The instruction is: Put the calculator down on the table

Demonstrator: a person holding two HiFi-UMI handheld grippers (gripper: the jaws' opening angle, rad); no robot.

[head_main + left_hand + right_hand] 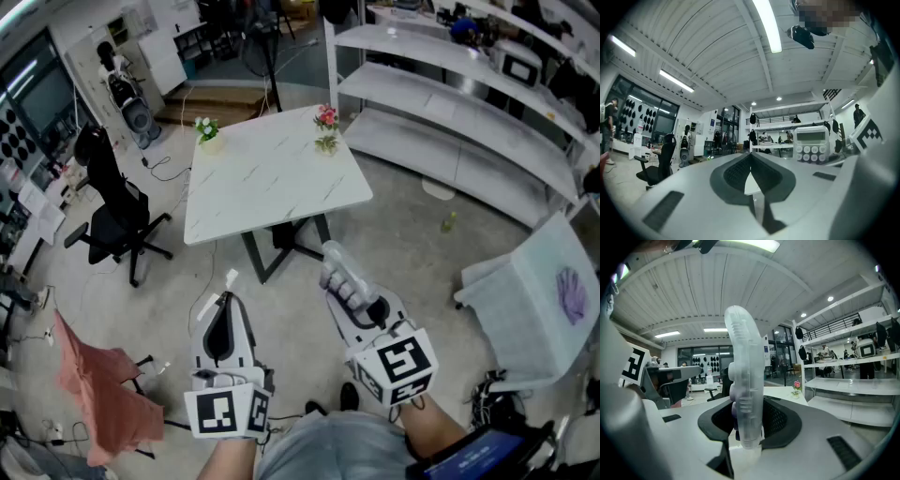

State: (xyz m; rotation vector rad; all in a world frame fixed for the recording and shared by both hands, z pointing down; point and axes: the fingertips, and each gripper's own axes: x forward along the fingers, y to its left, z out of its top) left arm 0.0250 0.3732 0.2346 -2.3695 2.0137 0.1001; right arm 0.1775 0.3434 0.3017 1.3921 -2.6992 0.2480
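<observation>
Nearest of all, low in the head view, the right hand-held gripper (356,298) is clamped on the calculator (345,277). Its pads press the lower end of the clear plastic case from both sides. The rest of the case stands up and forward, well past the jaws. The left hand-held gripper (223,309) has its jaws together with nothing between them.

The calculator is in the air over bare floor (412,239), and the white marble-patterned desk (272,178) lies well ahead of it. The first risk is opening the jaws too soon, which would drop the calculator to the floor rather than onto the top.

The second risk is the grip itself. It is a narrow hold on smooth plastic, with most of the length unsupported. A quick swing or a knock against the desk edge could make the case pivot or slide out.

The third risk is the orientation. Released standing on its edge, the calculator would likely topple and clatter, so it probably needs tilting flat first.

Two small flower pots (207,129) (326,117) stand at the far corners, and a placement reaching that deep could knock one over.
</observation>
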